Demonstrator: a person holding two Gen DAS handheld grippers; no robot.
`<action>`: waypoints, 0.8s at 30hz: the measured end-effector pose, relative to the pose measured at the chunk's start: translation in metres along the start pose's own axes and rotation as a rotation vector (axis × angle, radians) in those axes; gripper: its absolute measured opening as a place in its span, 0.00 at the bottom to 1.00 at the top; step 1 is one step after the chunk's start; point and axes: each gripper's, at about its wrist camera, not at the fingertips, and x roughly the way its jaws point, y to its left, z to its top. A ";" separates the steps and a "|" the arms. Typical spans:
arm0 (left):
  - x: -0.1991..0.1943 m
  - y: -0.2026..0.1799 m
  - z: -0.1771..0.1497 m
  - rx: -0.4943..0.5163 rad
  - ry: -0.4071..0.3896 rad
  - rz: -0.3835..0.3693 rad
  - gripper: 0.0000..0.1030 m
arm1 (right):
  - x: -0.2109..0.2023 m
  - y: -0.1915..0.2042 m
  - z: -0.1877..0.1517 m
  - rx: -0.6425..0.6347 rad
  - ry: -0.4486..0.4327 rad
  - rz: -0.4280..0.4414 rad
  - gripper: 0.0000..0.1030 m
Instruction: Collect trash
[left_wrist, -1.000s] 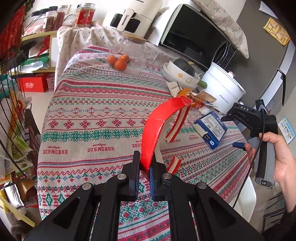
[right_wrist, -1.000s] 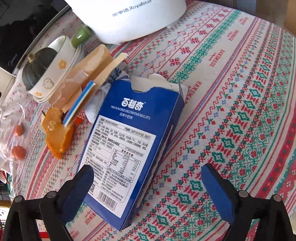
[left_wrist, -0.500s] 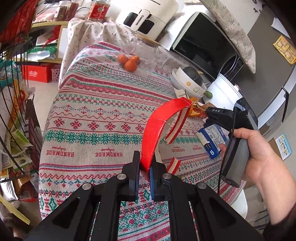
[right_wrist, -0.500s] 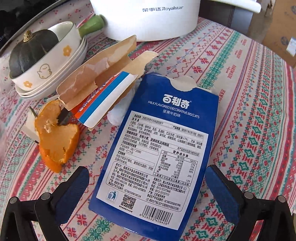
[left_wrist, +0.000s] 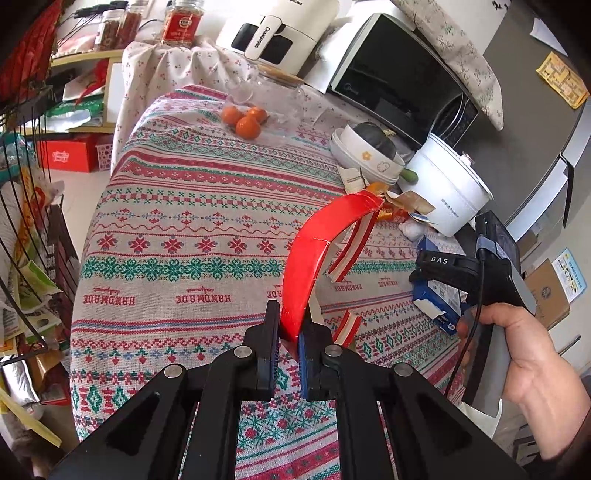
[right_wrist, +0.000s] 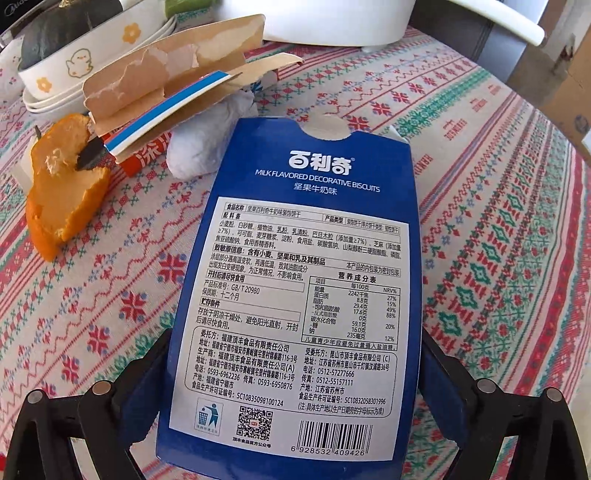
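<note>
My left gripper (left_wrist: 288, 325) is shut on the lower end of a curved red torn carton strip (left_wrist: 314, 251), held up above the patterned tablecloth (left_wrist: 184, 229). A blue biscuit box (right_wrist: 306, 258) lies flat on the cloth, label up. My right gripper (right_wrist: 293, 369) points down over the box's near end, one finger on each long side. Its jaws are closing with the box between them, and the pads stand just outside the box's edges. From the left wrist view, a hand holds that gripper (left_wrist: 443, 262) over the box (left_wrist: 436, 306).
Beyond the box lie an orange peel (right_wrist: 62, 199), a torn brown carton (right_wrist: 166, 81) and a white paper wad (right_wrist: 207, 147). Stacked bowls (right_wrist: 74, 66), a white pot (left_wrist: 443, 192) and a microwave (left_wrist: 399, 81) stand behind. Oranges (left_wrist: 245, 120) lie at the table's far end.
My right gripper came down and forward over the blue box, which now sits between its fingers. The left gripper kept still with the red strip.
</note>
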 end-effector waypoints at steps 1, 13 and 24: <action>-0.002 -0.002 -0.003 0.005 0.001 -0.006 0.08 | -0.003 -0.006 -0.004 -0.017 -0.003 0.006 0.93; -0.005 -0.052 -0.039 0.098 0.048 -0.072 0.08 | -0.043 -0.107 -0.034 -0.173 -0.032 0.130 0.91; 0.002 -0.115 -0.067 0.238 0.066 -0.108 0.08 | -0.087 -0.216 -0.052 -0.200 -0.081 0.248 0.91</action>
